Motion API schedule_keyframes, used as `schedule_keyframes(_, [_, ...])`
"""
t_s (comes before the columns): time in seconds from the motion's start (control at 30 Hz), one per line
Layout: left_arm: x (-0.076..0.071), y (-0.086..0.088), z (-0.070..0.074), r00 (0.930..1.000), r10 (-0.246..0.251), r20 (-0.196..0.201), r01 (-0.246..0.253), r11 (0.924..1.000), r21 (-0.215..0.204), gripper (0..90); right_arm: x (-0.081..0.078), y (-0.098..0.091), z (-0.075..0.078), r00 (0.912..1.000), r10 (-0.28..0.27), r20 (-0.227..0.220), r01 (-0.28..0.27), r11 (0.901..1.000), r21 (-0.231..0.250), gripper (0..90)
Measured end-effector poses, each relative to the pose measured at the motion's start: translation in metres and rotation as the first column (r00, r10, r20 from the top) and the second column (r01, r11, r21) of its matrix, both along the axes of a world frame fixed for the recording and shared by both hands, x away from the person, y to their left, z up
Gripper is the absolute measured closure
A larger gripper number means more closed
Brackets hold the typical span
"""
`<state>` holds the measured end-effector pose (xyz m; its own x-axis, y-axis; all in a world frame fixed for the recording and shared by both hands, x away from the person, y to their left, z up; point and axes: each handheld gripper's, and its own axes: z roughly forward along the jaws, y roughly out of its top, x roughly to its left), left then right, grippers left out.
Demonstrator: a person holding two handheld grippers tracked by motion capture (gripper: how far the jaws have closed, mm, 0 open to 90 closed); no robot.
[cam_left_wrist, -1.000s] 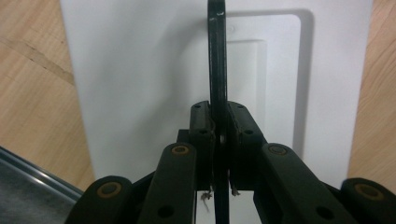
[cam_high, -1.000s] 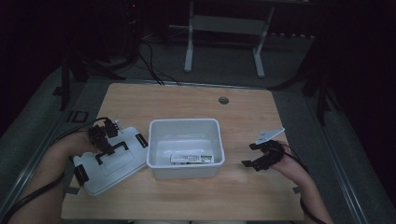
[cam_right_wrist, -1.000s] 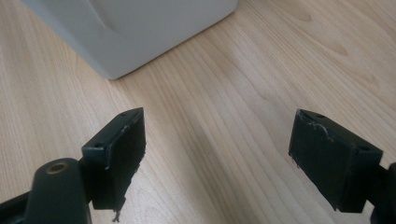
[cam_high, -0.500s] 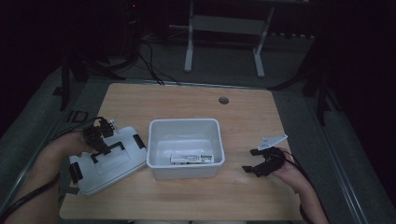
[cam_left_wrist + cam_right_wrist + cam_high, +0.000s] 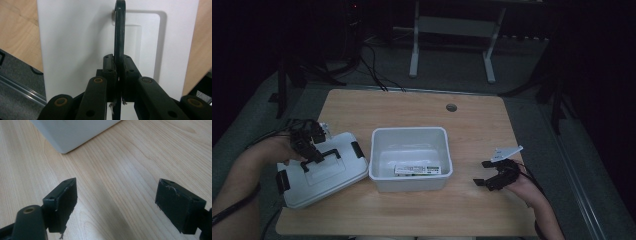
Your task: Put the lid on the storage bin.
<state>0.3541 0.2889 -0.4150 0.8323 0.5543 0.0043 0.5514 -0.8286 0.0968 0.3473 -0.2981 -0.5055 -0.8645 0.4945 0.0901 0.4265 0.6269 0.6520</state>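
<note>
A white lid [image 5: 324,172] with black clips lies tilted at the table's left, close to the open white box [image 5: 409,131] in the middle. My left gripper [image 5: 309,150] is shut on the lid's black handle [image 5: 319,157]. In the left gripper view the jaws clamp that thin handle [image 5: 119,37] edge-on, with the white lid [image 5: 75,37] behind it. A flat packet [image 5: 417,169] lies inside the box. My right gripper [image 5: 482,172] rests to the right of the box, open with nothing between its pads [image 5: 62,202]. The box's corner [image 5: 72,132] is just ahead of it.
The wooden table [image 5: 412,107] has a round cable hole [image 5: 451,107] near its far edge. Cables [image 5: 372,65] and a stand's legs [image 5: 414,50] lie on the dark floor beyond. Bare wood stretches behind and in front of the box.
My left gripper has risen a little with the lid's handle in it, and the lid has tipped and shifted slightly left. The right gripper has drifted slightly toward the near edge.
</note>
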Motion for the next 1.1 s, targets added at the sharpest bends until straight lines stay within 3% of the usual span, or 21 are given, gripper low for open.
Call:
schedule_keyframes(0.13, [-0.003,0.001,0.017,0.9997,-0.014,0.018,0.014,0.9996,-0.024,83.6,-0.001,-0.001,-0.001,1.0,0.004,0.0,-0.004,1.0,0.004,17.6])
schedule_keyframes(0.6, [-0.012,-0.005,0.066,0.9971,-0.035,0.068,0.034,0.9994,0.007,83.6,-0.002,-0.003,0.003,1.0,-0.004,0.006,0.004,0.9998,0.021,17.6])
schedule_keyframes(1.1, [-0.012,-0.03,0.094,0.9915,-0.094,0.091,0.095,0.9953,-0.014,83.5,-0.002,-0.002,-0.001,1.0,-0.007,0.0,0.007,0.9994,0.033,17.5])
